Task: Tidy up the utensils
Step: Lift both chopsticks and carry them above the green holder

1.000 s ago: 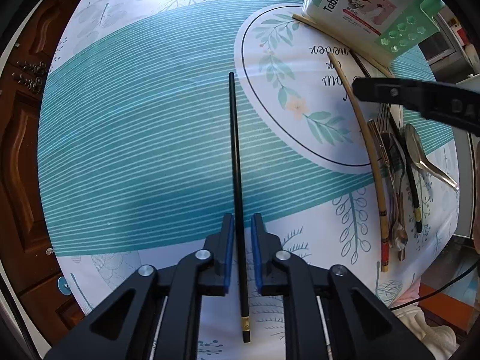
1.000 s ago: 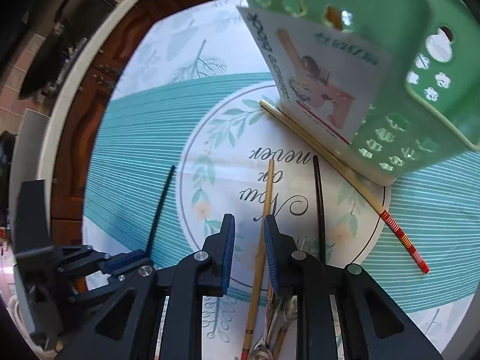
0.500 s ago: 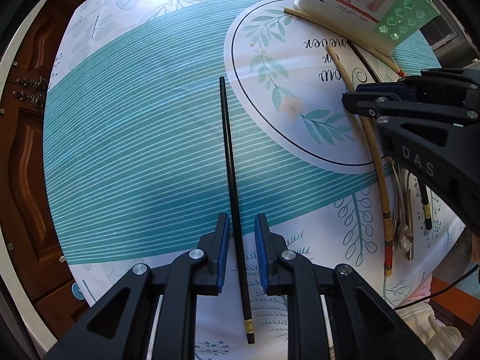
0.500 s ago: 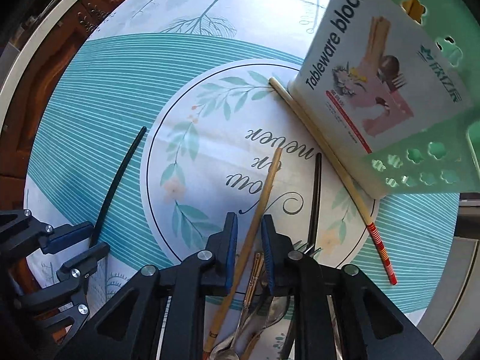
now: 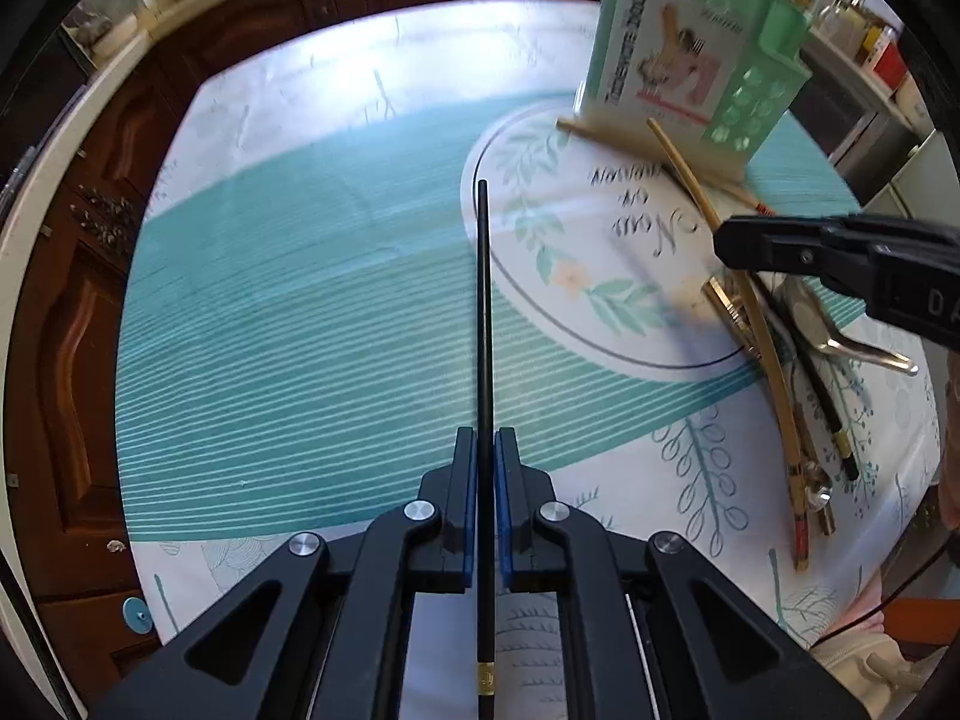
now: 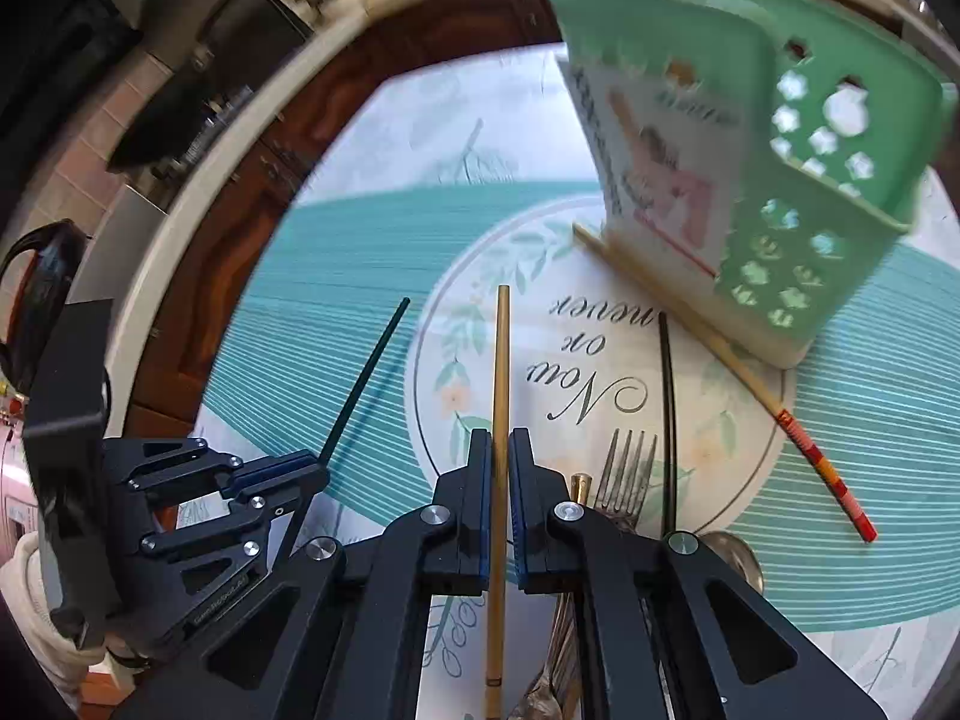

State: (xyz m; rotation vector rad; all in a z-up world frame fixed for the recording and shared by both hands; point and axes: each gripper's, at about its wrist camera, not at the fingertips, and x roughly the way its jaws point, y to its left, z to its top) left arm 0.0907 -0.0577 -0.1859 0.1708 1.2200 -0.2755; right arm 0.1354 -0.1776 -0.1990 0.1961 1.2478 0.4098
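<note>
Left gripper clamped on slim black chopstick, right gripper on bamboo chopstick (jaws just closed). Green plastic holder awaits; fork, spoons, other chopsticks left on table.

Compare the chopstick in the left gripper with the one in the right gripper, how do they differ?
The black chopstick is dark with a gold band near its butt; the bamboo chopstick is tan. The left gripper holds the black one, the right gripper the bamboo one. Both are clamped between shut blue pads, pointing forward.
</note>
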